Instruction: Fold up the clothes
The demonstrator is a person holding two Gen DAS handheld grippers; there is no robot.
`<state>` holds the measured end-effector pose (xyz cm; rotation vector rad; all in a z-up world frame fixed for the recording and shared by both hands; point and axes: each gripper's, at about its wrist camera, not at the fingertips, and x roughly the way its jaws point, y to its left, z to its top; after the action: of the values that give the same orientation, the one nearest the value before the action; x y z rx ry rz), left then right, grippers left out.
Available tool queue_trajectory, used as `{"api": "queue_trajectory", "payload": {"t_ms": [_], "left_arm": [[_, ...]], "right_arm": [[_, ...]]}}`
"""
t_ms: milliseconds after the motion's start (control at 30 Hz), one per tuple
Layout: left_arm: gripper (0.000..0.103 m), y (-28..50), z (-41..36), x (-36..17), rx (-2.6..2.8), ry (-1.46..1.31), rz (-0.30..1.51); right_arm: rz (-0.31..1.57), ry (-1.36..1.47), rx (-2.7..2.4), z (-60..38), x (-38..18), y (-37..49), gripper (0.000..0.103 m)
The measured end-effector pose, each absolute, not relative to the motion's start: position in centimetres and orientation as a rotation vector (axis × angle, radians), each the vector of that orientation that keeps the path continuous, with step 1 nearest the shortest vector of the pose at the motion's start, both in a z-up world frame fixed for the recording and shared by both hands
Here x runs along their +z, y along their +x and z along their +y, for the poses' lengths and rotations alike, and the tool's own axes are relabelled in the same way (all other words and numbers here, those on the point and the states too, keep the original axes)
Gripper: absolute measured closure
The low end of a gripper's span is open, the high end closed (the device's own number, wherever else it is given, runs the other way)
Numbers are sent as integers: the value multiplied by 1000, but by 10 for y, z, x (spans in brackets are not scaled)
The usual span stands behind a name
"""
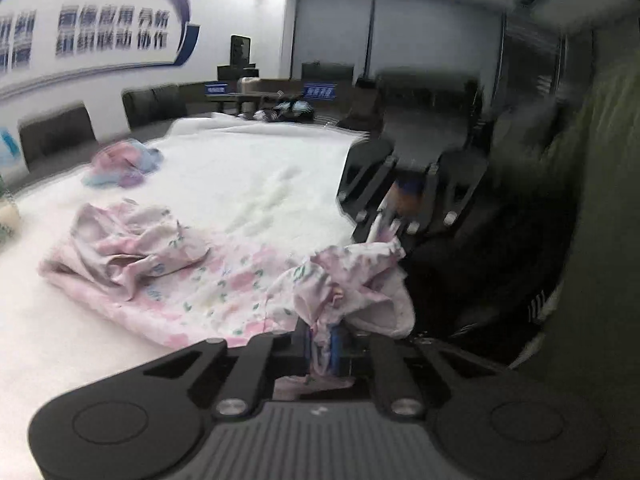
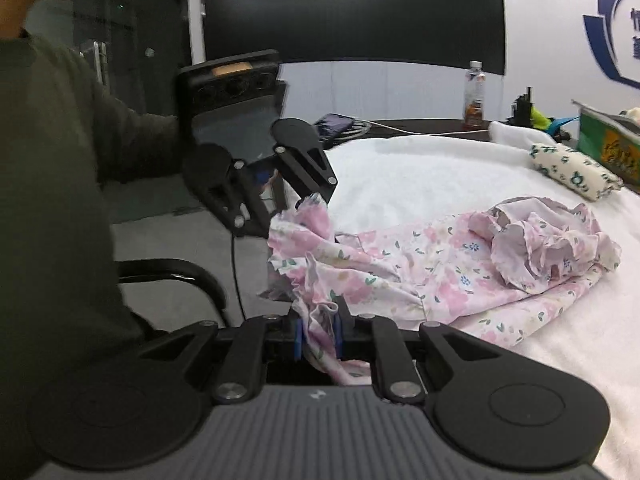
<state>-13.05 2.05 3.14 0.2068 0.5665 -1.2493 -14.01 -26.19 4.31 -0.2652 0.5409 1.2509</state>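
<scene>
Left gripper [image 1: 322, 344] clamped on bunched edge of pink floral garment [image 1: 208, 288]. Right gripper [image 2: 318, 334] pinching same edge further along. Garment trails ahead of both, far end heaped, crumpled, on white-covered table [image 2: 420, 176]. No fold visible yet; spreading and folding all remain. Second pastel garment [image 1: 124, 166] beyond, untouched.

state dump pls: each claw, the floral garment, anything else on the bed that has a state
left claw: shut on the garment's near edge
right claw: shut on the same edge
garment: unfolded, near edge lifted, far end bunched on the bed
bed cover: spread, wrinkled
pastel cloth: crumpled heap, untouched
bundle: rolled up, lying on the cover
bottle: upright, capped
</scene>
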Motion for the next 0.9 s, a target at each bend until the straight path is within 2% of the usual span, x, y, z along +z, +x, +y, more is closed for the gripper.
{"api": "queue_trajectory", "payload": {"t_ms": [167,333,400,467,500,633,700,767,900], "left_arm": [[94,-81,38,38,-1147,-138,645],[91,-36,36,18,-898,-343,784],[83,-32,36,10,-843,-386,806],[59,-33,42,4,-797,-432,811],[58,-35,45,5,-781,-450,792],[59,-43,50,8,-722,-480,736],[68,-44,45,9,-740,-449,730],[73,-46,36,7,-719,-402,756],[73,-55,34,6,-672,-319,715]], "right_arm": [[523,39,1259,-293,54,-112,90],[640,294,982,-309,41,-51,90],[693,353,889,-308,30,-31,90],[752,378,843,-298,20,-23,90],[767,377,833,-294,18,-22,90],[783,367,790,-281,14,-19,90],[772,372,778,-282,14,-22,90],[766,355,771,-282,15,-26,89],[745,284,738,-281,21,-37,78]]}}
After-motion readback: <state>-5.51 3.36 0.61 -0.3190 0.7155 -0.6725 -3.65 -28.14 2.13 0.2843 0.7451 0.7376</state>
